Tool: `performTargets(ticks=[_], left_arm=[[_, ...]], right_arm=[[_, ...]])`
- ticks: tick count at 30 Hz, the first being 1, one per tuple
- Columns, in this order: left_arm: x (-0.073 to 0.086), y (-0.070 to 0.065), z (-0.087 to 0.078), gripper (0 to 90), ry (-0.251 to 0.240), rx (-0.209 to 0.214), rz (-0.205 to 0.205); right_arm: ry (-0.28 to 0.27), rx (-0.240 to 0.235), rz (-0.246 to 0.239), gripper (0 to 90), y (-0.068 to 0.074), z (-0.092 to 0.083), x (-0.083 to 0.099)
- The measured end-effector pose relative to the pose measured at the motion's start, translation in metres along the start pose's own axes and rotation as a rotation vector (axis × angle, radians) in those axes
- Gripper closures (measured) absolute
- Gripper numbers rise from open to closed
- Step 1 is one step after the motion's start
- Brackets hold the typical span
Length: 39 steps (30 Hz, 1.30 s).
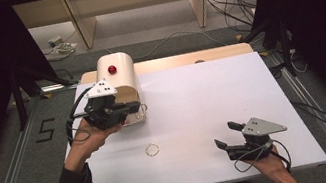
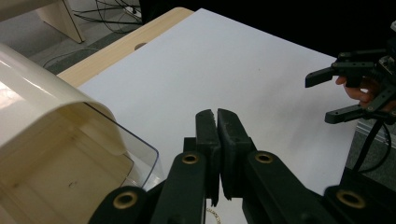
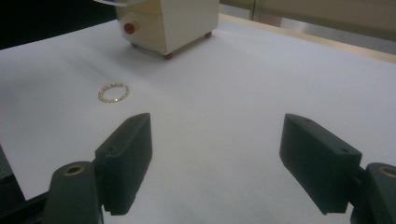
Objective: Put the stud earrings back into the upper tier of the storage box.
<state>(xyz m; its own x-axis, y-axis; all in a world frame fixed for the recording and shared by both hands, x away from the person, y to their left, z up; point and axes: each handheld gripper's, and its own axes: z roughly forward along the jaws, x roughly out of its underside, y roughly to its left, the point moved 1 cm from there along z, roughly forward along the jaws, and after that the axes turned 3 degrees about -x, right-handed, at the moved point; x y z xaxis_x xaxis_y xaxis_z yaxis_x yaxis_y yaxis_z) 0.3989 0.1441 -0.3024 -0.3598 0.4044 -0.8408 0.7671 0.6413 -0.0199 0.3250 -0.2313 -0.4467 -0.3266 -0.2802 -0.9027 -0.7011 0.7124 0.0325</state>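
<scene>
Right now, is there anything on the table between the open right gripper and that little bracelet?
Nothing visible. In the right gripper view, bare white table runs from the right gripper, jaws wide apart, to the bracelet, which lies flat. The cream box stands beyond it, and the left gripper is up at that box.

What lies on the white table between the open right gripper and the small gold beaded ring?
Nothing: in the right gripper view, only bare white table lies between the right gripper and the gold beaded ring.
</scene>
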Motion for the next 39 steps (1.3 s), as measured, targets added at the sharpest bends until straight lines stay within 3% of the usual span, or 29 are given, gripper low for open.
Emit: performTargets(ticks=[13,39], left_arm=[[-0.001,0.014,-0.001,87.8,-0.019,-0.015,-0.030],[0.015,0.049,0.000,87.7,-0.053,-0.116,-0.138]], right_arm=[[0.002,0.000,-0.002,26.0,0.000,0.000,0.000],[0.003,0.000,-0.010,26.0,0.001,0.000,0.000]])
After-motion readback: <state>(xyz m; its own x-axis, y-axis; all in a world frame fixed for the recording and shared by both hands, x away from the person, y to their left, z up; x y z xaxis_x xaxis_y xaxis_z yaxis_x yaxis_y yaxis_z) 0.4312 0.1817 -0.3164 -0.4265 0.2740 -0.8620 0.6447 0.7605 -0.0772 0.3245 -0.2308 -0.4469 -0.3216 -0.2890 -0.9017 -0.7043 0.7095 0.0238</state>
